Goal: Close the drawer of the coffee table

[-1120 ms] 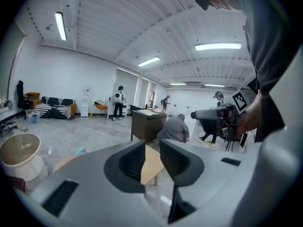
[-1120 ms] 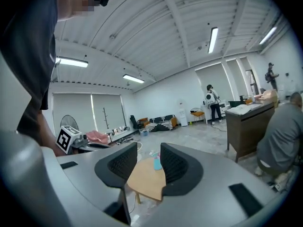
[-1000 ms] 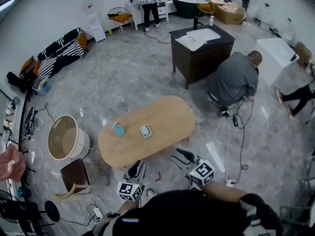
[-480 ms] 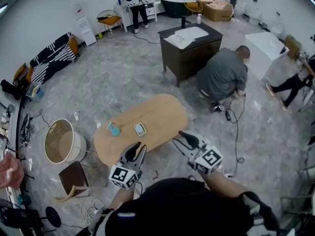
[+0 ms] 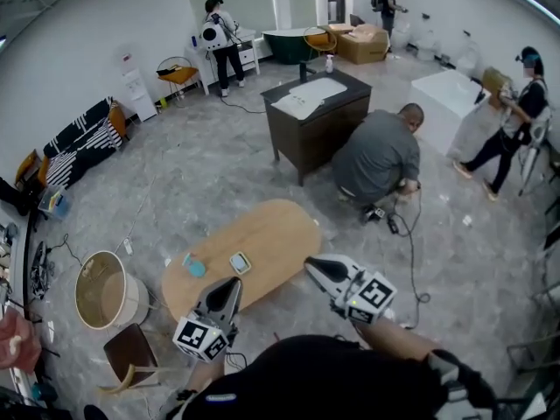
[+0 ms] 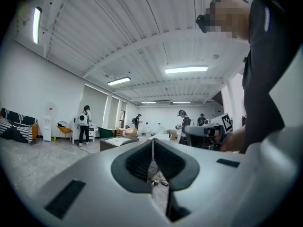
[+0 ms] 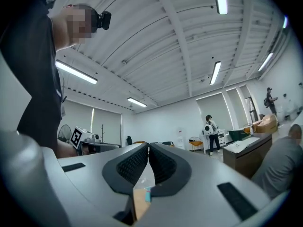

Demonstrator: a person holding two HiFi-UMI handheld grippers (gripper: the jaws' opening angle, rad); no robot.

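The oval wooden coffee table (image 5: 262, 234) stands on the grey floor in the head view; no drawer can be made out from here. A teal object (image 5: 194, 267) and a small square item (image 5: 240, 262) lie on its top. My left gripper (image 5: 232, 284) is held level over the table's near edge. It has just closed and is shut with nothing between the pads (image 6: 152, 145). My right gripper (image 5: 311, 263) hovers by the table's right end; it too has just closed, empty (image 7: 148, 149). A strip of tabletop (image 7: 138, 202) shows below its jaws.
A round drum-like basket (image 5: 101, 291) and a brown stool (image 5: 131, 350) stand left of the table. Behind it a person kneels (image 5: 378, 157) beside a dark cabinet (image 5: 317, 122), with cables (image 5: 411, 252) on the floor. Other people stand at the back and right.
Both grippers have risen from low in front of the table to level, and their jaws have gone from open to shut. The head view has lifted, showing more of the room.
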